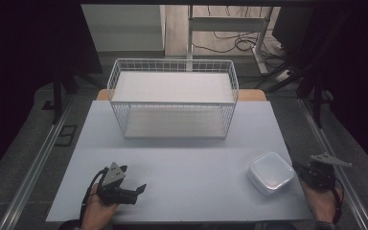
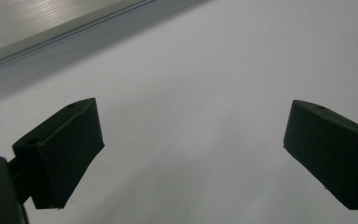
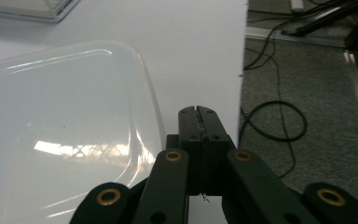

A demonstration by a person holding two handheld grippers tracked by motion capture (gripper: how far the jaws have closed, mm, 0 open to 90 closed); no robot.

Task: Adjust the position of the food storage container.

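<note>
Resting beside container (image 1: 270, 172) | right hand-held gripper (image 3: 198, 111) pressed together, empty | left hand-held gripper (image 2: 193, 149) spread

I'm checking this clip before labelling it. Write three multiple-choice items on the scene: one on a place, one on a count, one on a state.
1. Where on the table does the white lidded container sit?
A. near the front right corner
B. inside the wire basket
C. at the far left edge

2. How many levels does the white wire basket have?
A. one
B. two
C. four

3. How do the jaws of the right gripper stand?
A. wide apart
B. closed on the container's lid
C. shut, with nothing between them

Answers:
1 A: the high view shows it at the front right, beside the right gripper.
2 B: an upper shelf and a lower one show.
3 C: the right gripper view shows the pads pressed together beside the container, unlike the open left gripper.
</note>
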